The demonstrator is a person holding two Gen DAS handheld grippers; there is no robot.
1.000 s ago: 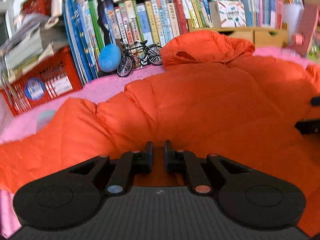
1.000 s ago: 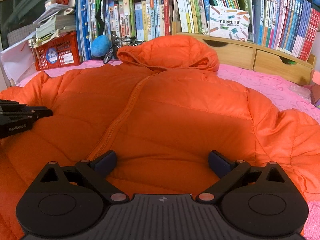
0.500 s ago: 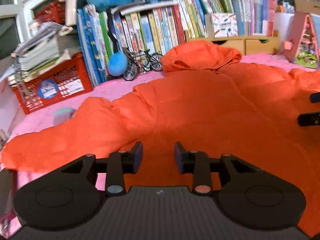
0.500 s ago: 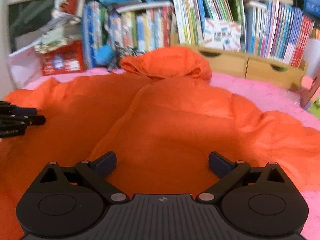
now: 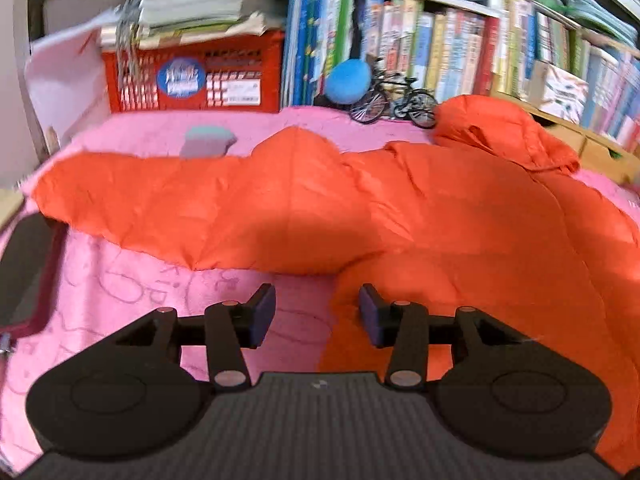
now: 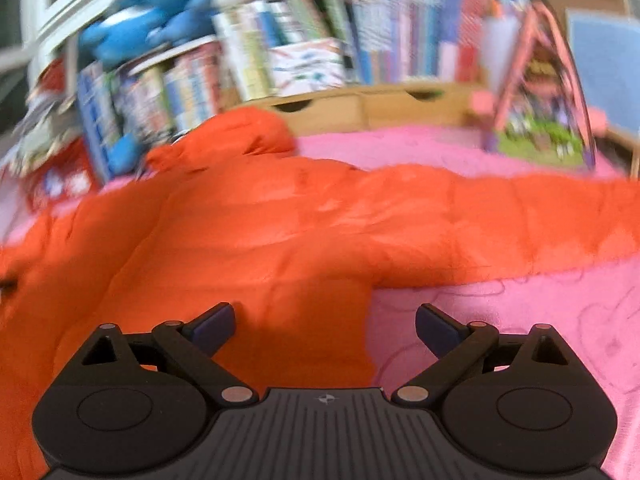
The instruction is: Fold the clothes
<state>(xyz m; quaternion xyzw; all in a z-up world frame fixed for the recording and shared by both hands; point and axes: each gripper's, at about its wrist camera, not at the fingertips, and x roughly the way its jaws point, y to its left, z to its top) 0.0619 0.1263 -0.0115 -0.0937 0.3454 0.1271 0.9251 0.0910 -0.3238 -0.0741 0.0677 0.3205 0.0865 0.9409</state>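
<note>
An orange hooded puffer jacket lies spread flat on the pink blanket, hood toward the bookshelf and both sleeves stretched out sideways. My left gripper hovers over the jacket's left side edge, just below the left sleeve; its jaws are opening and nothing is pinched between them. My right gripper stands open over the jacket's right side edge, below the right sleeve, with nothing held. The right wrist view is motion-blurred.
A red crate with stacked papers, rows of books, a model bicycle and a blue ball line the back. A wooden drawer unit and a toy house stand at the back right. A dark object lies at the left edge.
The left gripper went from shut over the jacket body to parted, and swung left to the jacket's edge. The right gripper swung right to the other edge, still open.
</note>
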